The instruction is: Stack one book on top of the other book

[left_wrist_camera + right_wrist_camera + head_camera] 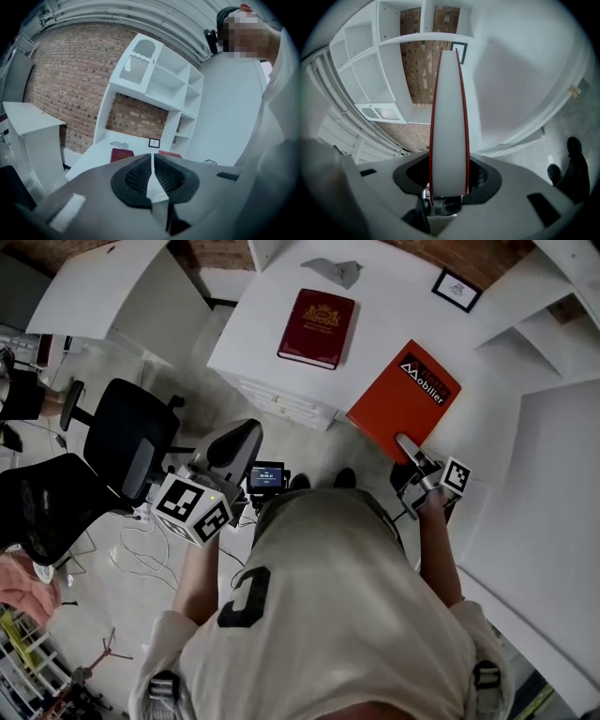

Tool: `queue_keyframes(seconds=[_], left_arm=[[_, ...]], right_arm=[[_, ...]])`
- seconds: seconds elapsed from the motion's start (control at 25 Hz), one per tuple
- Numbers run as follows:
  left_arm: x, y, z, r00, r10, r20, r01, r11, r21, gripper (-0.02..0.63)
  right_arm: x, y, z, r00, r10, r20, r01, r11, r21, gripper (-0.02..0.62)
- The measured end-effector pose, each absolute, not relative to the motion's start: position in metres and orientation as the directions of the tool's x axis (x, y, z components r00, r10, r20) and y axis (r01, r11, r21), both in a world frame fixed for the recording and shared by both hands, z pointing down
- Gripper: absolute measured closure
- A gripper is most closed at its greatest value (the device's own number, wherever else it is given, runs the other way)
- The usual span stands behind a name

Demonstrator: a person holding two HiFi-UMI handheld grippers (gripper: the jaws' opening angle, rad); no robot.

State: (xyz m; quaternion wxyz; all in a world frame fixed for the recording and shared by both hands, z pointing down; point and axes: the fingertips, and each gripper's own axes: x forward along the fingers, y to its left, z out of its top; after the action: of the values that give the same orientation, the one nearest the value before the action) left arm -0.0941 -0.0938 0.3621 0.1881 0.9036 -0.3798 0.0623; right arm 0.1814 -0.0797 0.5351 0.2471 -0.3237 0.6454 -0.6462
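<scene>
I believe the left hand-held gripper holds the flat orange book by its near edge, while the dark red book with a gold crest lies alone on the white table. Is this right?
Not quite: it is the right hand-held gripper that holds the flat orange book, as the right gripper view shows. The left hand-held gripper is shut and empty. The rest is correct.

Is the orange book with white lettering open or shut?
Shut. The orange book shows its front cover in the head view, and the right gripper clamps both covers around its pages.

orange book: white "mobilier" on cover. maroon book: gold print unreadable.
</scene>
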Motion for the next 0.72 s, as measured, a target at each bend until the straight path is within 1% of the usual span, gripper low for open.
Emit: queue_keyframes(seconds=[0.52, 0.72], left_arm=[[-0.013, -0.132, 0.349, 0.688, -0.669, 0.280, -0.725, -0.637, 0.261, 0.588], [0.010, -0.135, 0.354, 0.668, -0.680, 0.301, -0.744, -0.617, 0.256, 0.588]], right_arm=[[0.221, -0.126, 0.525, -0.756, -0.650, 0.073, -0.090, -0.007, -0.996, 0.437], [0.231, -0.133, 0.523, -0.787, -0.615, 0.055, -0.064, -0.007, -0.998, 0.437]])
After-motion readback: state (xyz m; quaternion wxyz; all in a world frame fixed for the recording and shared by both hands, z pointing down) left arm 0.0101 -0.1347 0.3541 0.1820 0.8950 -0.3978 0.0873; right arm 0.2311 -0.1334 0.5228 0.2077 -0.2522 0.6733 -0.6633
